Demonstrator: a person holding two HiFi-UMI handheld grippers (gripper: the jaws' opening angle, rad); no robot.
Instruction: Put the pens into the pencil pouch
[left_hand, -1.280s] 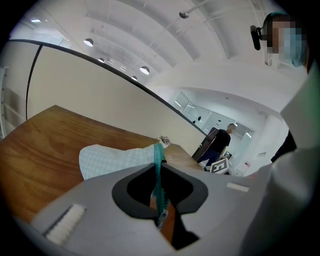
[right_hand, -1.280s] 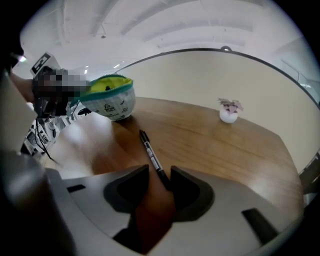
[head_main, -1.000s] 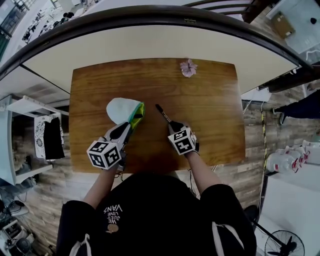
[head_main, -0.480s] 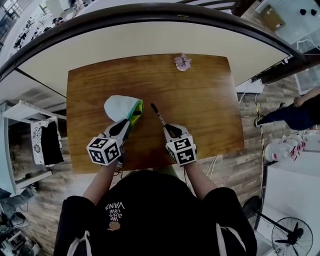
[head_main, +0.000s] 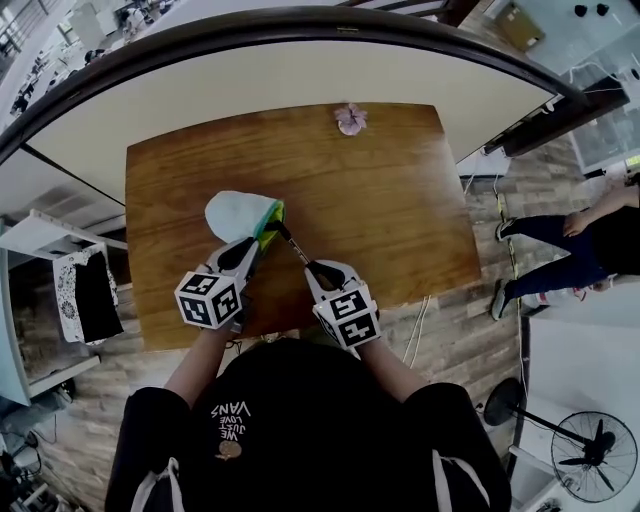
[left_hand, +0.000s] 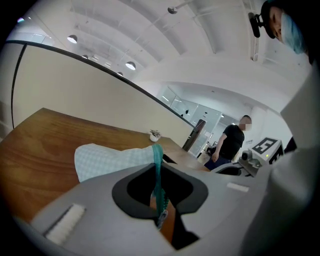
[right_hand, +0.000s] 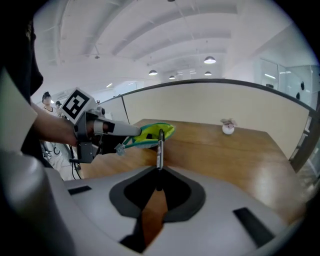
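Note:
A pale mint pencil pouch (head_main: 238, 216) with yellow-green lining lies on the wooden table (head_main: 390, 200), left of centre. My left gripper (head_main: 252, 256) is shut on the green zipper edge (left_hand: 157, 172) of its mouth and holds the mouth open. My right gripper (head_main: 316, 270) is shut on a black pen (head_main: 290, 245) that points up and left, its far end at the pouch opening. In the right gripper view the pen (right_hand: 160, 147) stands up out of the jaws in front of the open pouch (right_hand: 152, 133), with the left gripper (right_hand: 102, 129) beside it.
A small pink flower ornament (head_main: 350, 118) sits at the table's far edge. A curved pale counter (head_main: 300, 70) runs behind the table. A person (head_main: 570, 240) stands on the floor to the right. The table's right half is bare wood.
My right gripper has carried the pen left and upward, from the table's middle to the pouch mouth. The left gripper has kept its hold on the pouch edge.

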